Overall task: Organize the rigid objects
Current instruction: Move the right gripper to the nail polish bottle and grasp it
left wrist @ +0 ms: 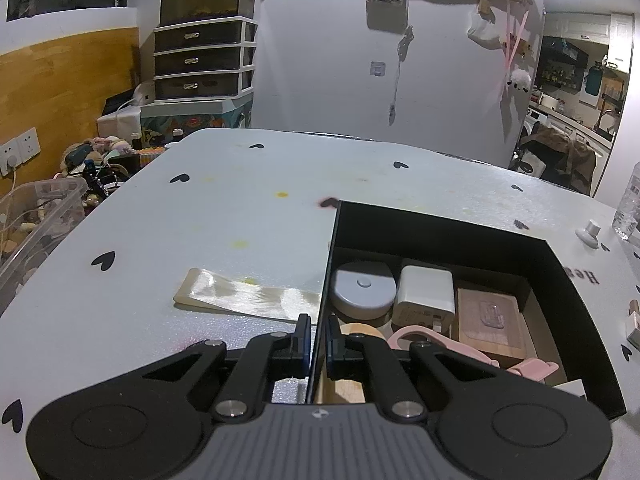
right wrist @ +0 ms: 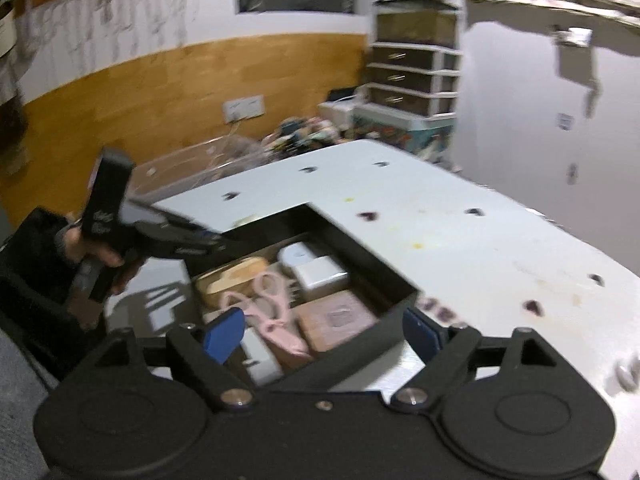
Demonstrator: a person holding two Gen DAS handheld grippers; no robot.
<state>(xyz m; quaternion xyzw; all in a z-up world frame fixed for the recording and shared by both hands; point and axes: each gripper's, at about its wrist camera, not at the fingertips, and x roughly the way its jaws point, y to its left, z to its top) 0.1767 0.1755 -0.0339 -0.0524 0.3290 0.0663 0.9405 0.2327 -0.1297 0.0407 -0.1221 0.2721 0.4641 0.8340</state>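
Note:
A black open box [left wrist: 440,226] stands on the white heart-print table [left wrist: 200,220]. Inside lie a grey round device [left wrist: 362,290], a white charger [left wrist: 426,296], a brown block [left wrist: 490,322], pink scissors [right wrist: 272,308] and a wooden piece [right wrist: 232,276]. My left gripper [left wrist: 318,336] is shut on the box's left wall, one finger inside and one outside. In the right wrist view a hand [right wrist: 112,264] holds that gripper at the box's left edge. My right gripper [right wrist: 322,334] hangs over the box's near corner, jaws wide open, nothing between them.
A cream glossy strip [left wrist: 244,294] lies on the table left of the box. A white knob [left wrist: 589,232] and a clear bottle [left wrist: 630,208] stand at the table's right edge. A clear plastic bin [left wrist: 36,216] and a drawer unit [left wrist: 204,60] stand beyond the left side.

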